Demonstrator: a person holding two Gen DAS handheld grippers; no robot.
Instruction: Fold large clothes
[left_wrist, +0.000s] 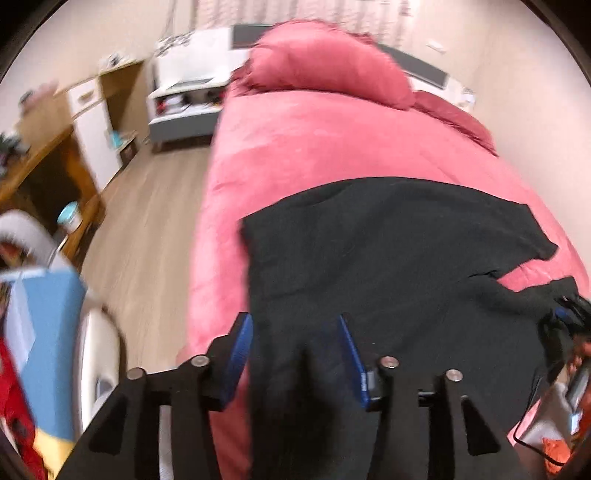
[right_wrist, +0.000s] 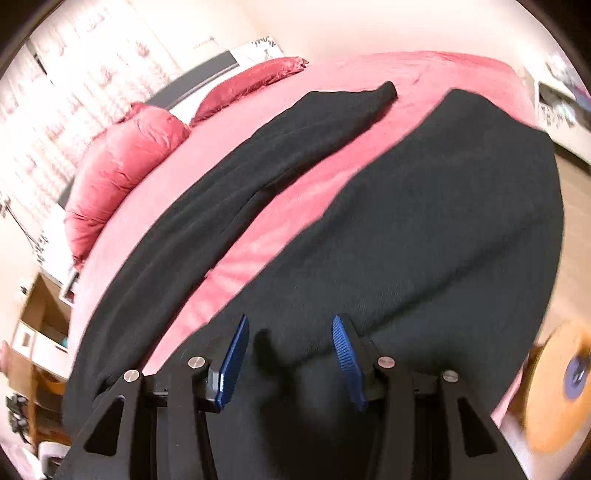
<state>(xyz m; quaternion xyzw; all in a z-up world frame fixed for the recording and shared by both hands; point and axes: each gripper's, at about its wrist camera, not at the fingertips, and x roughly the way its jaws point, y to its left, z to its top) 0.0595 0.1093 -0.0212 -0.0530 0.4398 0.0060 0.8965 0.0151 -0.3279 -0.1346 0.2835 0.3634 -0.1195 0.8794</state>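
A large black garment (left_wrist: 388, 240) lies spread on the pink bed cover (left_wrist: 314, 140), its hem toward the pillows. In the right wrist view the black garment (right_wrist: 424, 221) shows one long sleeve (right_wrist: 295, 136) stretched out to the left, with a strip of pink bed cover (right_wrist: 258, 240) between sleeve and body. My left gripper (left_wrist: 293, 319) hangs over the near left part of the cloth, jaws apart, with rumpled black fabric showing in the gap. My right gripper (right_wrist: 290, 319) also stands with its jaws apart over the fabric, ribbed pads bare. The right gripper (left_wrist: 565, 321) appears at the cloth's right edge.
A pink pillow (left_wrist: 325, 62) and a darker red one lie at the head of the bed. Wooden floor (left_wrist: 147, 221) runs along the left side, with a white nightstand (left_wrist: 184, 96), a wooden desk (left_wrist: 44, 166) and a blue bag (left_wrist: 48, 332). An orange round object (right_wrist: 554, 387) sits at the right.
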